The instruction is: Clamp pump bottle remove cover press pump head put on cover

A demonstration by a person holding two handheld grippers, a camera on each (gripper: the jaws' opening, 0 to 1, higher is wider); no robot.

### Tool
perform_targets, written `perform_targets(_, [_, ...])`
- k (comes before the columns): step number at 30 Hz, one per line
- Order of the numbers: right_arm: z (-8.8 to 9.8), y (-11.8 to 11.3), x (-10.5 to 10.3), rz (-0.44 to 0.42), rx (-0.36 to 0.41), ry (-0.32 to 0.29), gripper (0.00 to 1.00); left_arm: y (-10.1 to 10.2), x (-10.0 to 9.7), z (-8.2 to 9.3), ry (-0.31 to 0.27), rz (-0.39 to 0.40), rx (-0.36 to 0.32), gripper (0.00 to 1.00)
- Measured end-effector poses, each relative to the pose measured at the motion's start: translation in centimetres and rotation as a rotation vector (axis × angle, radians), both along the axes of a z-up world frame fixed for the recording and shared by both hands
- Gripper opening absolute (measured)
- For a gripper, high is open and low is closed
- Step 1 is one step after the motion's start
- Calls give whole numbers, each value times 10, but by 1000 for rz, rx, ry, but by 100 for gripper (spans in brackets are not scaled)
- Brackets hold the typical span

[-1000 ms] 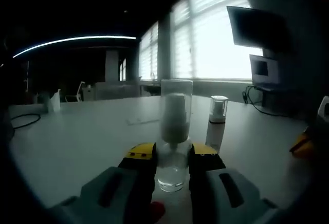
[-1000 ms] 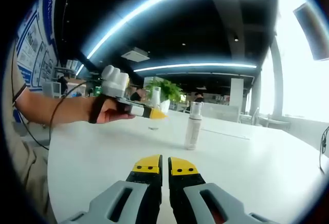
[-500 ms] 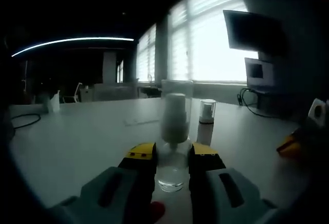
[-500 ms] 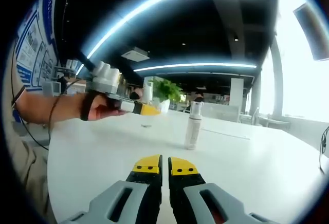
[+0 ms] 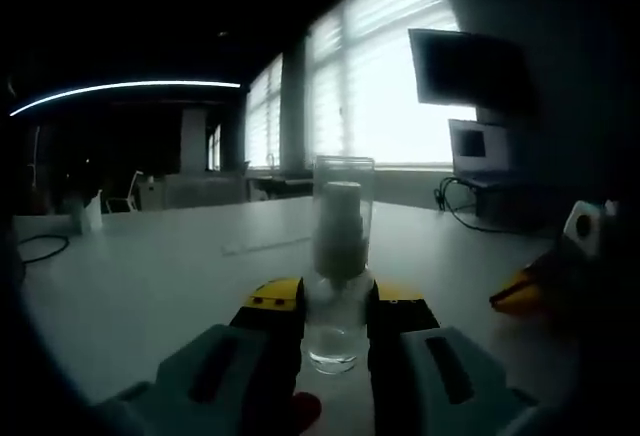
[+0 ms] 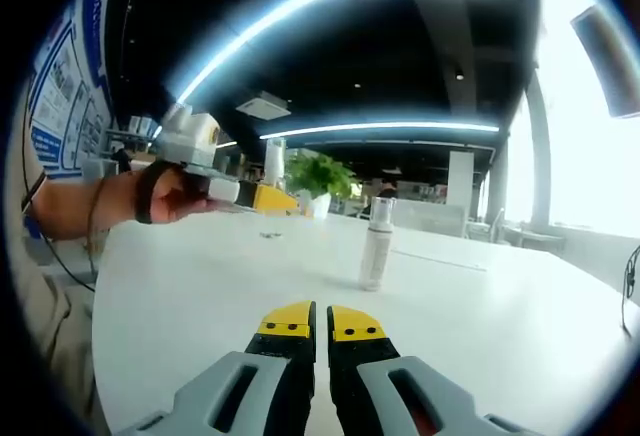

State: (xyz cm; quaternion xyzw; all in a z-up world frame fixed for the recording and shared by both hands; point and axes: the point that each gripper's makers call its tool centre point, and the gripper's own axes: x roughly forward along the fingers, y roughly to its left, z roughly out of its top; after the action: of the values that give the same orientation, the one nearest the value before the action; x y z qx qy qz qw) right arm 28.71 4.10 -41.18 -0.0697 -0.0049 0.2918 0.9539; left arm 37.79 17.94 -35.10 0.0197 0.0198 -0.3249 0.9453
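The white worktop (image 6: 200, 296) carries a second, frosted pump bottle (image 6: 376, 246), well ahead of the right gripper (image 6: 309, 322), whose jaws are pressed together, empty. The left gripper (image 5: 335, 306) pinches a clear pump bottle (image 5: 338, 286) low on its body, held upright between the jaws. Clamping looks done; its clear cover (image 5: 343, 216) is on, so removal, pressing and recapping remain.

Clear, capped pump bottle (image 5: 338, 256) stands upright, clamped between yellow-tipped jaws.
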Motion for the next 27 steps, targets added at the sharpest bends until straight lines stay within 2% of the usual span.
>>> perform_targets(4, [0,0,1,-1,-2,0,0,-6,-14,-1,-11,-21,21,16])
perform_targets(8, [0,0,1,0,0,1,0,-6,-20,0,-8,-34,20,16])
perform_targets(14, [-1,0,1,1,1,4,0,-10,-35,-2,-9,-71,29,16])
perform_targets(15, [0,0,0,0,0,2,0,-15,-44,-5,-5,-88,34,16])
perform_targets(20, [0,0,0,0,-1,2,0,-17,-54,-7,0,-123,25,16])
perform_targets(23, [0,0,0,2,-1,3,0,-19,-59,-11,-6,-136,32,16])
perform_targets(27, [0,-1,1,0,0,4,0,-19,-63,-21,26,-157,22,16])
